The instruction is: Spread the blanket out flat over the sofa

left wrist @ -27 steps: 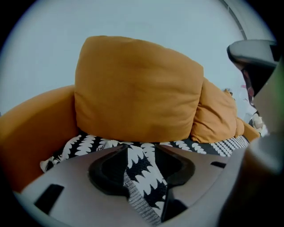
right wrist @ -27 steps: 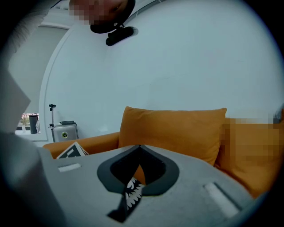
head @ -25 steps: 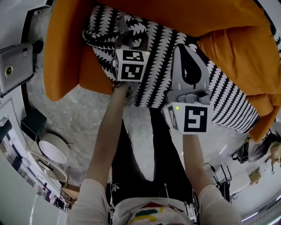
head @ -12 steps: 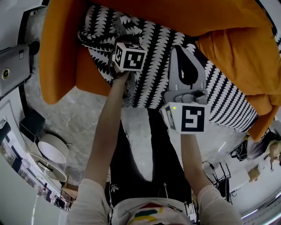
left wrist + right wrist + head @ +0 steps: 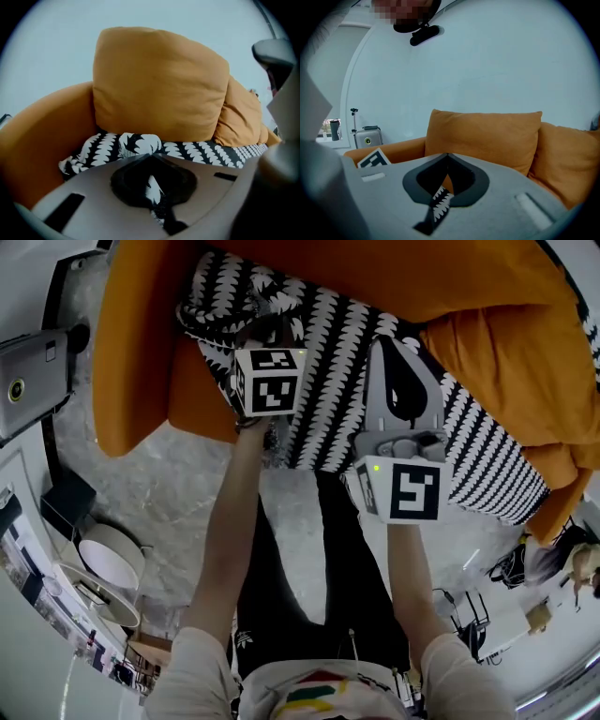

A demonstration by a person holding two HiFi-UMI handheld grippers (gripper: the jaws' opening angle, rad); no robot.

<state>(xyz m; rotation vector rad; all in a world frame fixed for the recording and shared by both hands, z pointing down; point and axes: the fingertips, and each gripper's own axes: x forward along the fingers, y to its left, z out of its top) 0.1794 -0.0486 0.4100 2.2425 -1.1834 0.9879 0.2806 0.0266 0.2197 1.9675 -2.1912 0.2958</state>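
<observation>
While the blanket (image 5: 487, 446) lies on the seat of the sofa (image 5: 131, 362), it is not flat yet. Its end by the sofa arm is bunched up. Its long side runs along the seat. The left gripper (image 5: 151, 161) has just closed its jaws on the bunched end. The right gripper (image 5: 446, 159) pinches the blanket too, jaws pressed together.

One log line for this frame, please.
left gripper: just closed on blanket | right gripper: shut on blanket | blanket: rumpled on sofa seat, not flat
</observation>
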